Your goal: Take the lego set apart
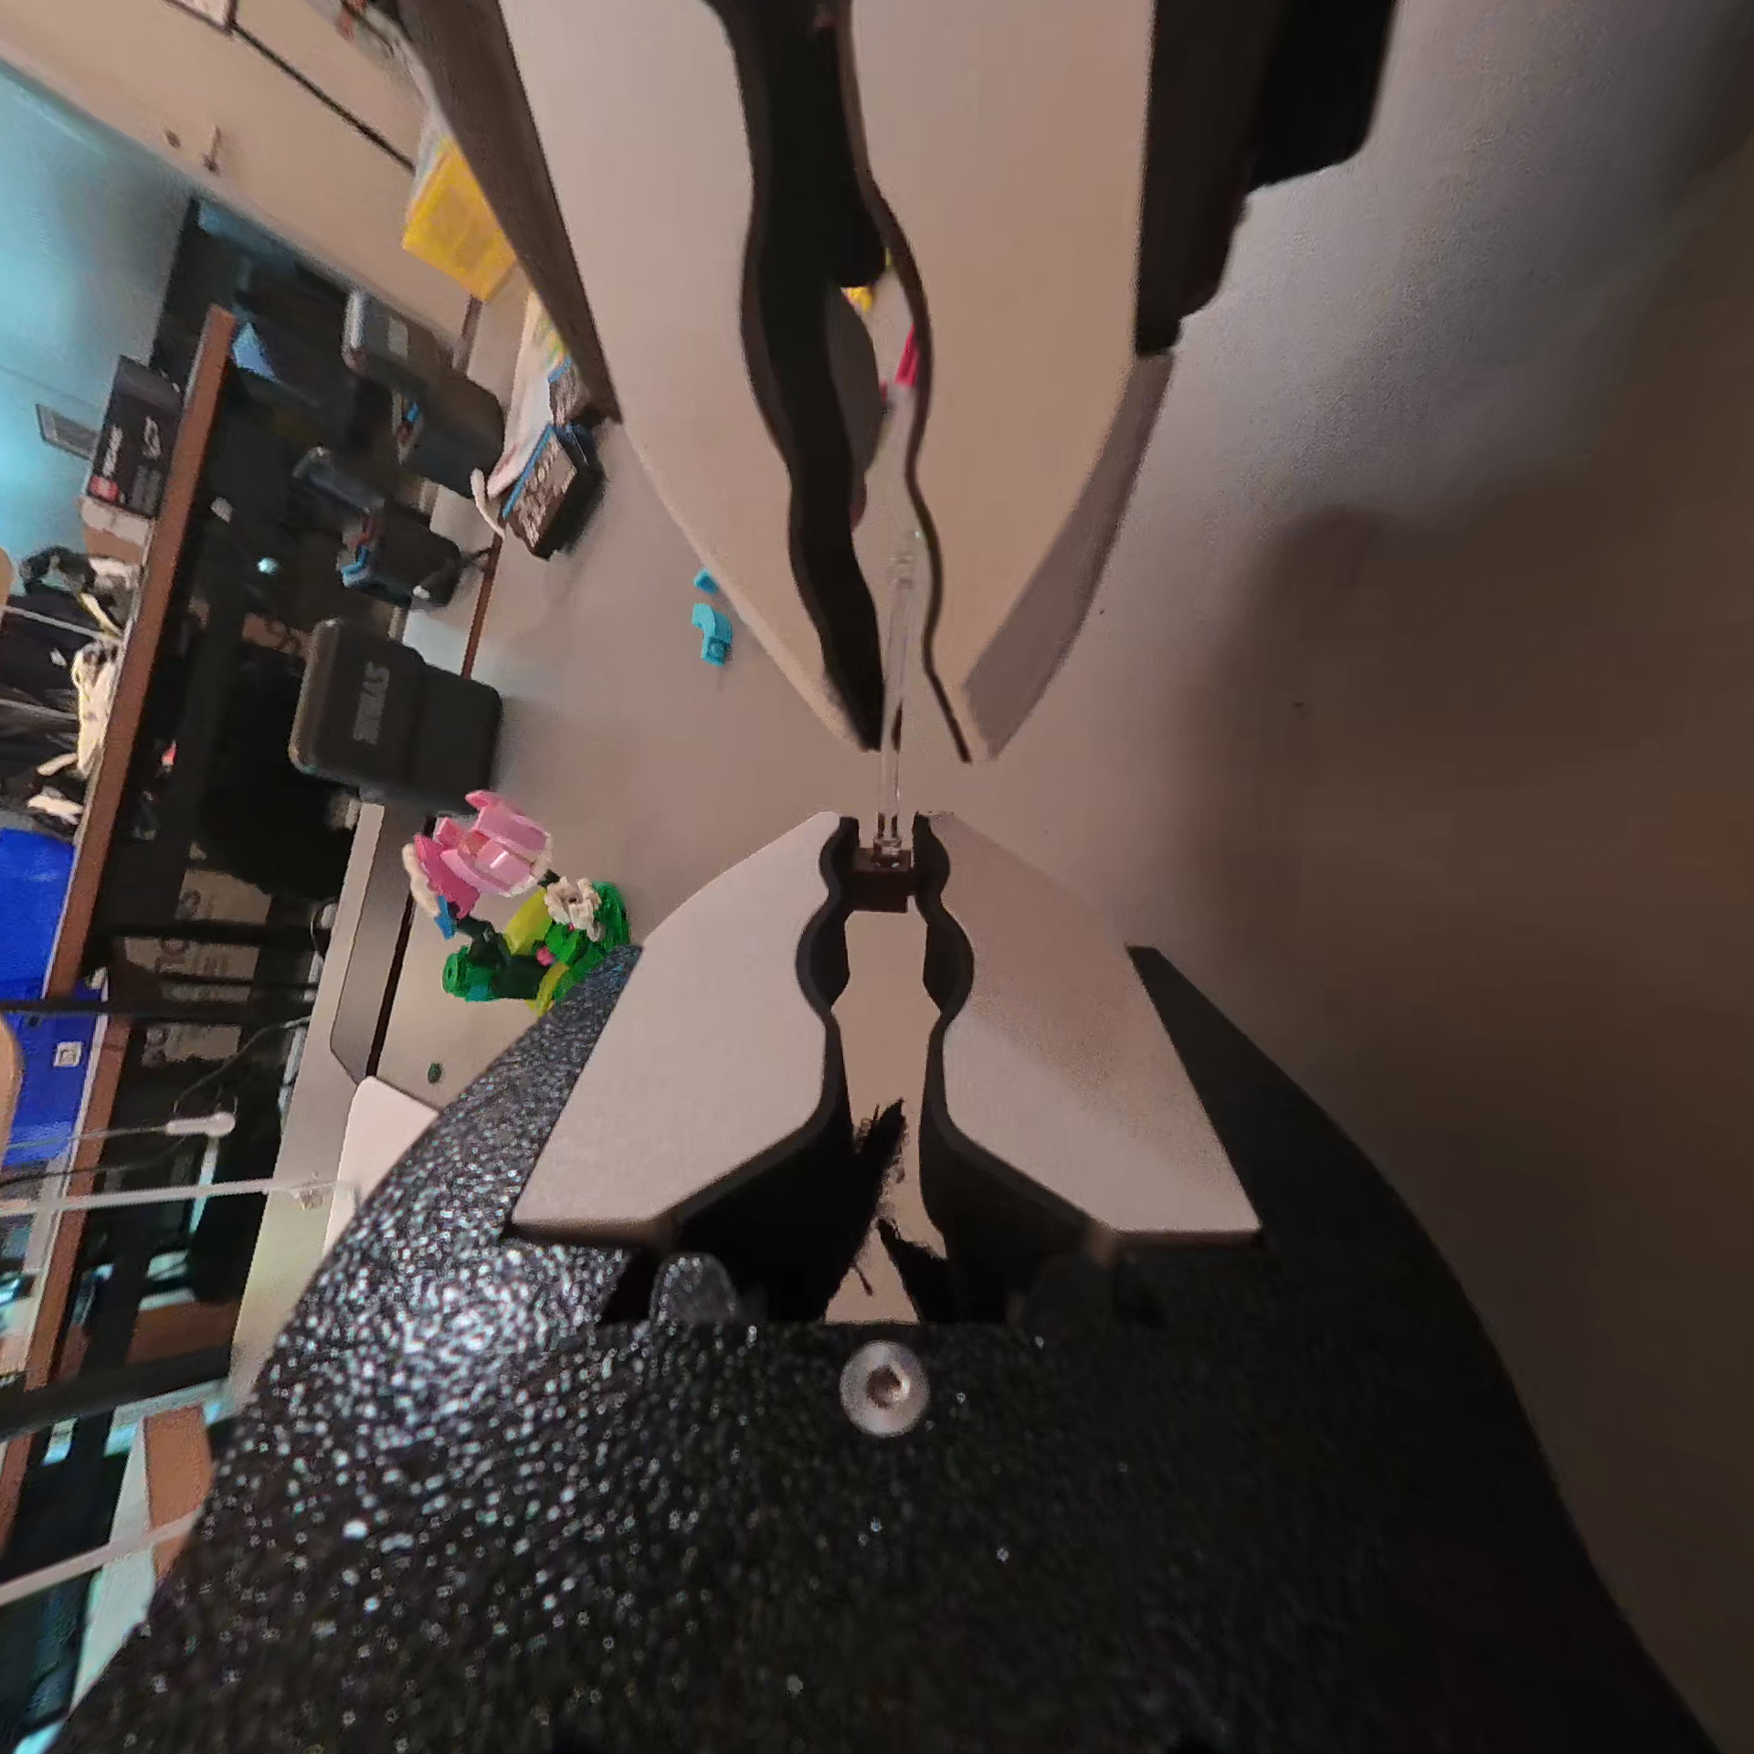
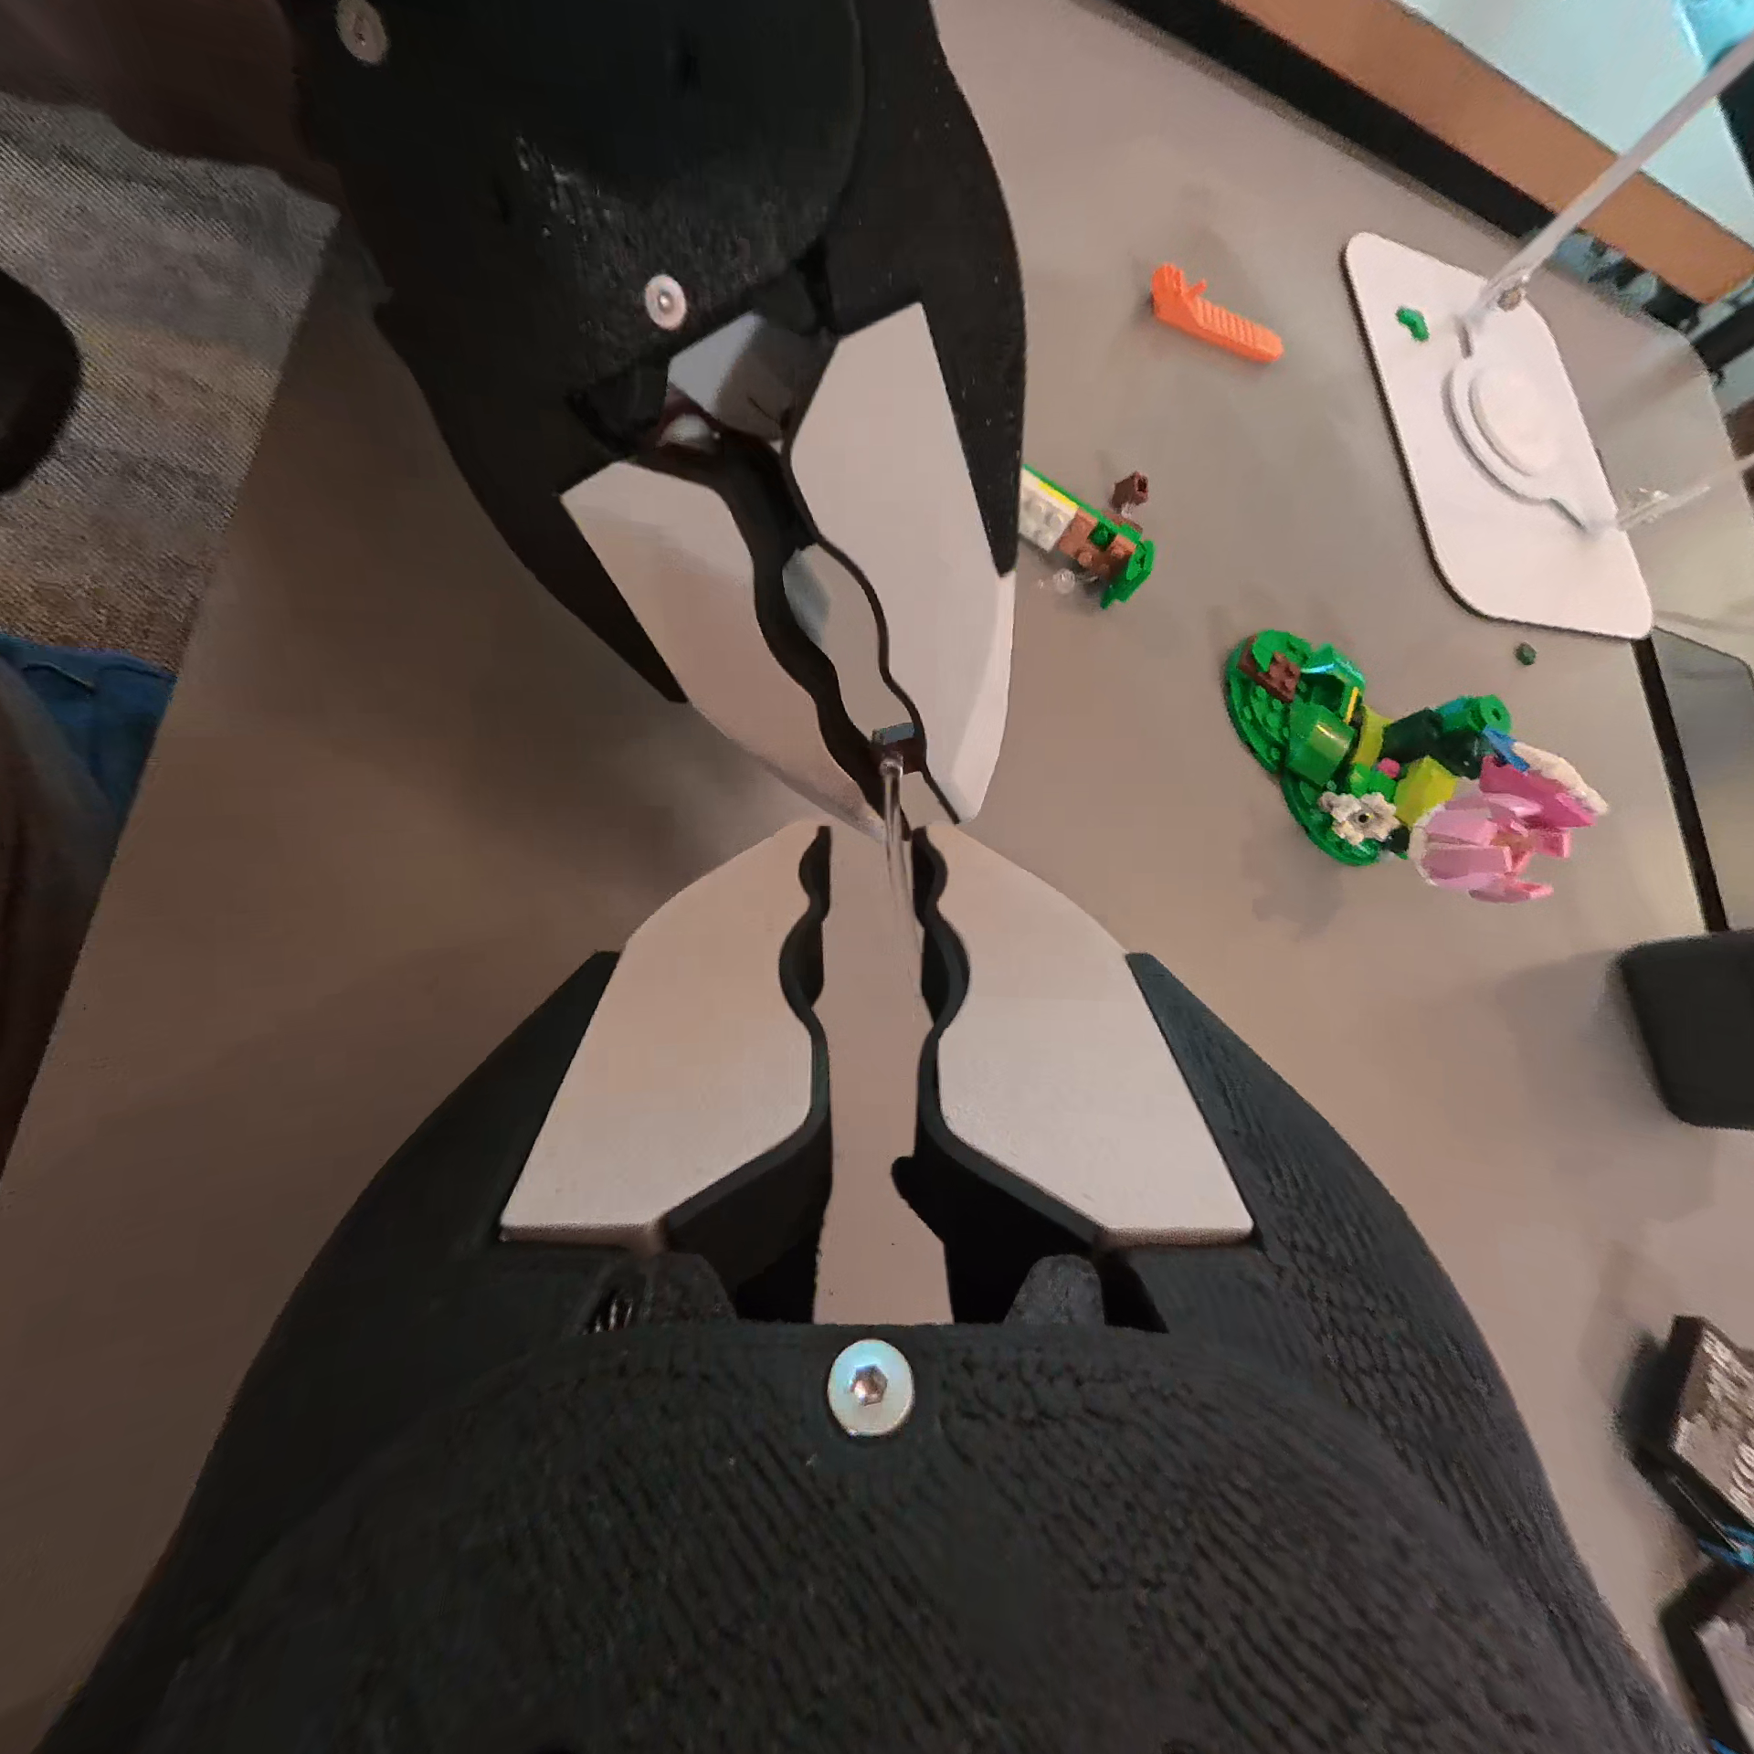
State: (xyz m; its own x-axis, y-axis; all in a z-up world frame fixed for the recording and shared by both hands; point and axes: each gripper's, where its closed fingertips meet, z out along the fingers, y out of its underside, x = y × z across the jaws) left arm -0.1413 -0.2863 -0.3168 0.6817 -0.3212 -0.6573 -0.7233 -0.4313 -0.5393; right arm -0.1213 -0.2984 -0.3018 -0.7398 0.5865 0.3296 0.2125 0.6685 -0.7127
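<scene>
Above the grey table [image 2: 1234, 1044], a small brown brick [image 1: 883, 871] is clamped in the left gripper [image 1: 883, 845] and its clear rod [image 1: 895, 664] in the right gripper [image 2: 868, 840], tip to tip; separation is judged in hand, requiring a straight axial pull, with the flower model [image 2: 1405, 778] lying far right.

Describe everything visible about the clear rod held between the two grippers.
The clear rod is a thin, straight, transparent plastic stick, held above the table. One end plugs into a small dark brown brick pinched at the left gripper's tips. The rest runs between the fingers of the right gripper, which is closed on it. It spans the gap between the two grippers, touching nothing else.
</scene>
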